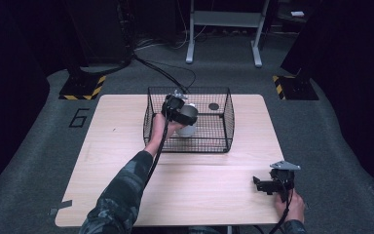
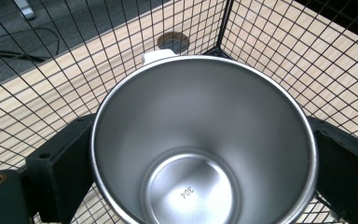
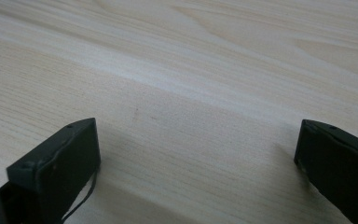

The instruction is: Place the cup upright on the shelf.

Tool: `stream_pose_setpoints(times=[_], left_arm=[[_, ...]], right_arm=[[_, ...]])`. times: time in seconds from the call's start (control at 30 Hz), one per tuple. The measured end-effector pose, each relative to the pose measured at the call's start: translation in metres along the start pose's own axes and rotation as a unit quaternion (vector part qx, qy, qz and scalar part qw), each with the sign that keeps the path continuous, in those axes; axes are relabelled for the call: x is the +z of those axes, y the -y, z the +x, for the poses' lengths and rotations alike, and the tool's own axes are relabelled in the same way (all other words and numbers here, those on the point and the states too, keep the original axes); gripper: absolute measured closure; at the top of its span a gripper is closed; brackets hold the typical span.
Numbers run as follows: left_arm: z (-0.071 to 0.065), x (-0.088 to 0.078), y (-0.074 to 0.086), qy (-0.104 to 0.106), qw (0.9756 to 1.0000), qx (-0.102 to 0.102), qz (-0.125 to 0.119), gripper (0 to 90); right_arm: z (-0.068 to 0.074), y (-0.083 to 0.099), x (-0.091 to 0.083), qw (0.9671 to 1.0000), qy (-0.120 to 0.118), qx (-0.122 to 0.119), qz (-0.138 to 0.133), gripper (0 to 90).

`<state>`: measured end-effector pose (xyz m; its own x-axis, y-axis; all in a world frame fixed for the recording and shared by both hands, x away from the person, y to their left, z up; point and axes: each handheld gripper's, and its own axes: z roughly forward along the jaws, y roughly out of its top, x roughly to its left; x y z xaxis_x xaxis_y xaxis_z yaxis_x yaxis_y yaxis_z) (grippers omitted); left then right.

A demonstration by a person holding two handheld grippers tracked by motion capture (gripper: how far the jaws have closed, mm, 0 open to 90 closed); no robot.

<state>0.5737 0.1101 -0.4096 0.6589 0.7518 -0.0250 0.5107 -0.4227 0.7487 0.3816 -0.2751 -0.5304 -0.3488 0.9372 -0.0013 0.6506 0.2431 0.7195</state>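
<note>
1. My left gripper reaches into the black wire basket that stands at the far middle of the wooden table, and it is clamped on a stainless steel cup.
2. In the left gripper view I look straight down into the cup: its shiny inside is empty and the mark "304" is stamped on the bottom.
3. My two black jaws press against the cup's outer wall, one on each side, just below the rim.
4. A white handle sticks out from the cup's far side, toward the basket's far wall.
5. The cup sits inside the basket, in its left half; whether it rests on the basket floor or hangs lifted I cannot tell.
6. A dark round spot lies at the basket's far right; in the left gripper view it shows past the cup rim.
7. My right gripper is at the near right of the table, well apart from the basket.
8. In the right gripper view its jaws stand wide apart with nothing between them, low over the bare wood.
</note>
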Motion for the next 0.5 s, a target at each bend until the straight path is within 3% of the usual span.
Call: stream_pose_setpoints(times=[0.5], left_arm=[[-0.0011,0.0118,0.0007,0.003,0.9997,0.000,0.024,6.1]], right_arm=[[0.0000,0.0000,0.0000,1.0000,0.000,0.000,0.000,0.0]])
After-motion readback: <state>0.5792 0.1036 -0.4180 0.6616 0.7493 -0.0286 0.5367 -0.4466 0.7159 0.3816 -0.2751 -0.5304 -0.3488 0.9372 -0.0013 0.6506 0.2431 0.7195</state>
